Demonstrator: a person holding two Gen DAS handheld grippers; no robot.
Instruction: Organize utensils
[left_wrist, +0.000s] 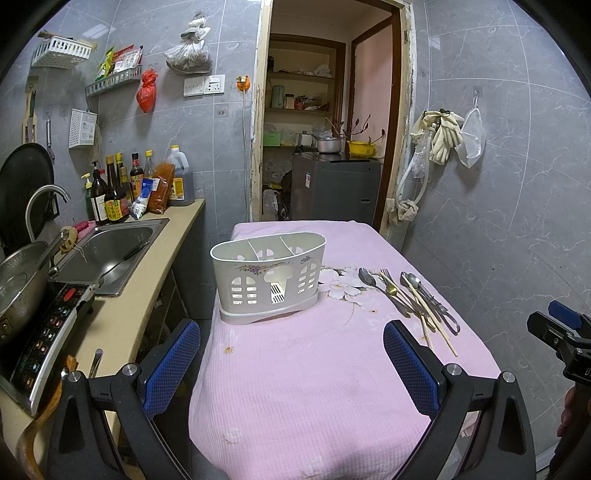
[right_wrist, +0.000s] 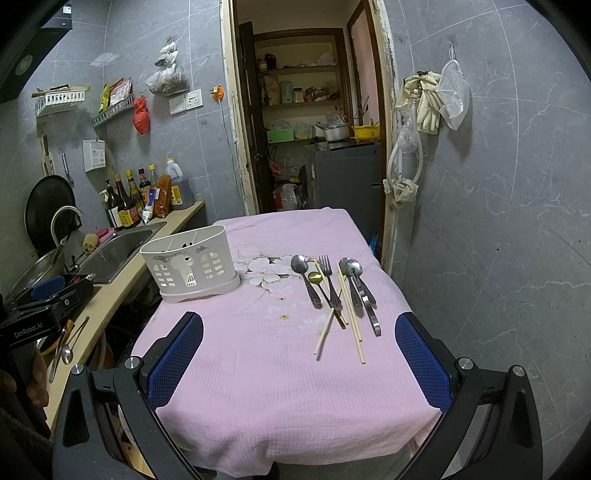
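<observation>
A white three-compartment utensil holder (left_wrist: 267, 275) (right_wrist: 192, 264) stands empty on the left part of a table under a pink cloth (left_wrist: 314, 369) (right_wrist: 258, 350). To its right lie loose utensils (left_wrist: 406, 295): a steel spoon (right_wrist: 298, 264), a gold spoon (right_wrist: 315, 277), a fork (right_wrist: 325, 266), wooden chopsticks (right_wrist: 354, 325) and two more spoons (right_wrist: 351, 267). My left gripper (left_wrist: 291, 365) hovers open over the table's near end, in front of the holder. My right gripper (right_wrist: 301, 360) is open too, short of the utensils. Neither holds anything.
A counter on the left carries a sink (left_wrist: 107, 254), an induction cooker (left_wrist: 48, 332) with a metal pan, sauce bottles (left_wrist: 118, 192) and loose spoons (right_wrist: 66, 347). An open doorway (left_wrist: 325, 110) lies behind the table. A tiled wall runs close along the right.
</observation>
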